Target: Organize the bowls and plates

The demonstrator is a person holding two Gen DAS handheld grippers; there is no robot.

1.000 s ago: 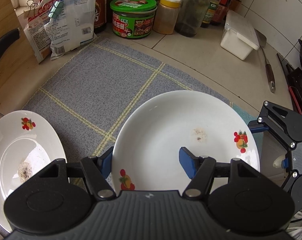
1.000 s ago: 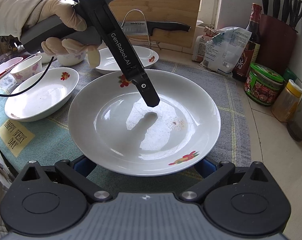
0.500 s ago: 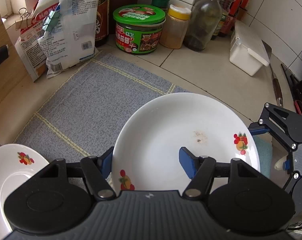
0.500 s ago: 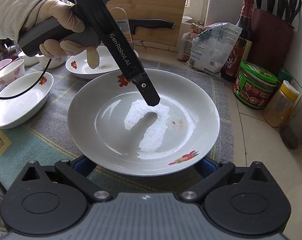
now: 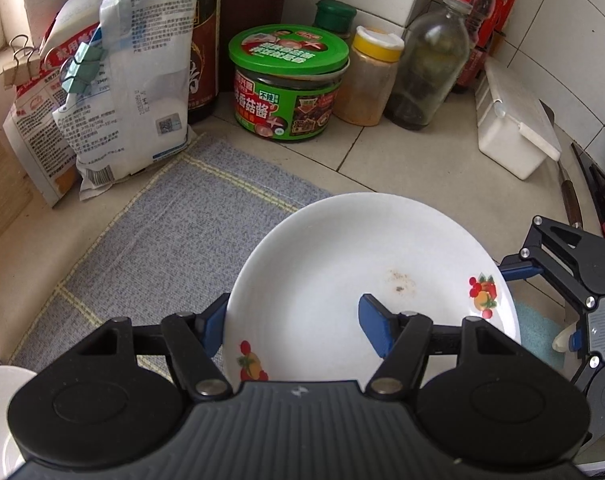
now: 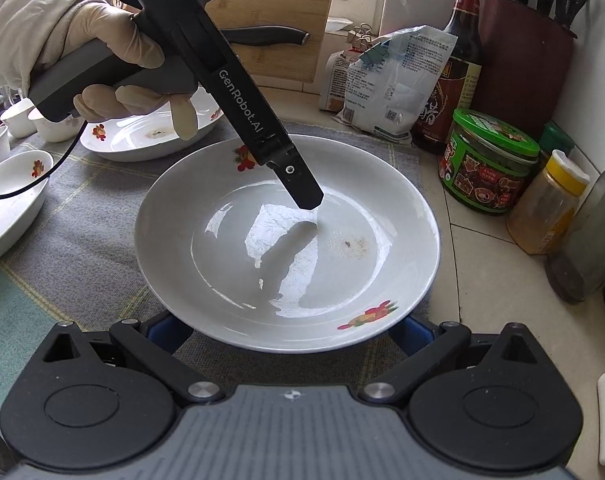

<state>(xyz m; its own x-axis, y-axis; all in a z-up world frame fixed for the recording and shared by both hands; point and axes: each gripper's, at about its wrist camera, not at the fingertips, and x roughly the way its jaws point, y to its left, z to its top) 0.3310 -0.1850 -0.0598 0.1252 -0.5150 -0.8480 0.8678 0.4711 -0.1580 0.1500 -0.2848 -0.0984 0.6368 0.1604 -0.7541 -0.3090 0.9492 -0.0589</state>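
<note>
A white plate [image 5: 342,264] with fruit prints and a brown stain is carried just above the grey mat [image 5: 162,240]. My left gripper [image 5: 294,324] is shut on its rim, one blue pad [image 5: 376,330] inside the dish and the other outside. In the right wrist view the left gripper's finger [image 6: 302,188] reaches into the same plate [image 6: 382,208]. My right gripper [image 6: 290,332] stands open, its blue fingers wide apart under the plate's near rim. A second plate [image 6: 142,140], an oval dish [image 6: 10,208] and small cups [image 6: 18,116] rest at the far left.
Along the back wall stand a green-lidded jar [image 5: 288,88], a yellow-lidded jar [image 5: 368,80], a glass bottle [image 5: 430,64], clipped bags [image 5: 114,92] and a white box [image 5: 510,128]. A knife block [image 6: 522,52] and a cutting board [image 6: 294,20] stand behind. Bare tile counter [image 5: 414,160] lies beyond the mat.
Both grippers have carried the plate sideways toward the jars and the mat's edge. The other plates have slid toward the left edge of both views.
</note>
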